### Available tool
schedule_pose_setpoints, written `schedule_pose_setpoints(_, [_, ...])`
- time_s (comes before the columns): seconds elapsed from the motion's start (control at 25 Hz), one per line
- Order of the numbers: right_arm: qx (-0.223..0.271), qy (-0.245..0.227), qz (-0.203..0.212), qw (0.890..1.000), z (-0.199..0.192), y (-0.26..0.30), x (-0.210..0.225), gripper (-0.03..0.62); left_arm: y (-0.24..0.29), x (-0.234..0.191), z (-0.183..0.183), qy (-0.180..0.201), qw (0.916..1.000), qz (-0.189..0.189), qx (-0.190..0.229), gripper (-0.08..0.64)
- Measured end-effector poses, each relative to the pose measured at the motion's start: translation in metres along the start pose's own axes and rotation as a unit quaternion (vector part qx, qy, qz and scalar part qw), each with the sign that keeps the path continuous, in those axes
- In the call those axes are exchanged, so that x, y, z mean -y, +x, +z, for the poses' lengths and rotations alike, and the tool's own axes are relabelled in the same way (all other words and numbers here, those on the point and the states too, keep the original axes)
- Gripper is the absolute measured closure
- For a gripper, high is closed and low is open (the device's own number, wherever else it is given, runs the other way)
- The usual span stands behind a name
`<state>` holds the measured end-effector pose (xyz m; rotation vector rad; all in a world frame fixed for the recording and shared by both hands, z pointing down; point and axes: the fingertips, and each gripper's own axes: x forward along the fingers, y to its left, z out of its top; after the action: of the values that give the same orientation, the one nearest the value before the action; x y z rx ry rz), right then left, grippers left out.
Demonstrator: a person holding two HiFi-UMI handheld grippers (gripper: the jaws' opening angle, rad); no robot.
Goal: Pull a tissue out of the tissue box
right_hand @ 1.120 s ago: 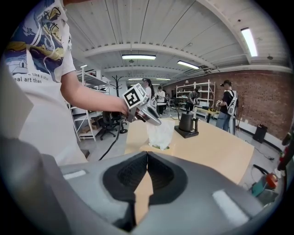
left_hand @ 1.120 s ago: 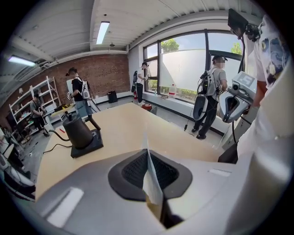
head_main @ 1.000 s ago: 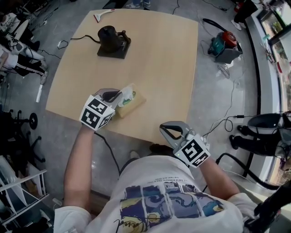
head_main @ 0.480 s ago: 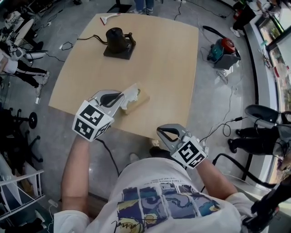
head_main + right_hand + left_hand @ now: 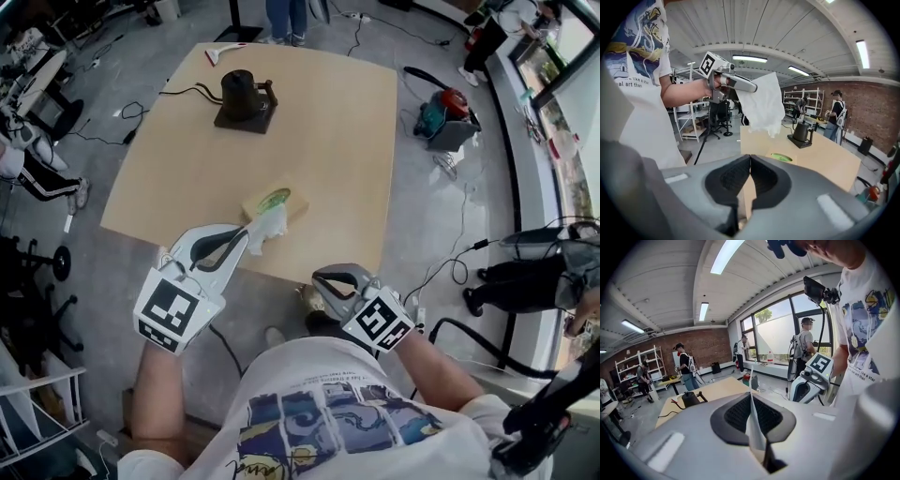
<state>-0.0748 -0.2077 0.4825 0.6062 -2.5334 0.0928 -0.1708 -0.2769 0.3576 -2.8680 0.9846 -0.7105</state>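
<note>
The tan tissue box [image 5: 281,208] with a green oval slot [image 5: 275,198] lies near the table's front edge. My left gripper [image 5: 251,228] is raised over that edge, shut on a white tissue [image 5: 268,227]. The tissue hangs free above the box [image 5: 782,158] in the right gripper view, below the left gripper [image 5: 751,88]. Edge-on, the tissue [image 5: 753,425] runs between the left gripper's [image 5: 750,394] closed pads. My right gripper [image 5: 323,278] is off the table's front edge, near my body, shut with nothing in it; its jaws [image 5: 750,157] meet.
A black device on a black base [image 5: 246,98] with a cable stands at the table's far side, a red-and-white tool [image 5: 223,52] beyond it. A red and teal machine [image 5: 448,108] sits on the floor to the right. People stand around the room.
My left gripper has risen and drawn back toward me with the tissue, which has come out of the box. The right gripper has shifted a little to the left.
</note>
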Motion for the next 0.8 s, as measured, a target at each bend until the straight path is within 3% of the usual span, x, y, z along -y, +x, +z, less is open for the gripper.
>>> schedule_pose_setpoints(0.44, [-0.014,-0.006,-0.023,1.0,0.009,0.005,-0.037,0.589,-0.056,0.055,-0.017,0.015,0.9981,-0.057,-0.016,0.552])
schedule_pose_setpoints(0.8, [-0.013,-0.005,-0.034,0.999,0.012,0.006,-0.066,0.589,-0.087,0.085,-0.025,0.003,0.9974,-0.071,-0.014,0.552])
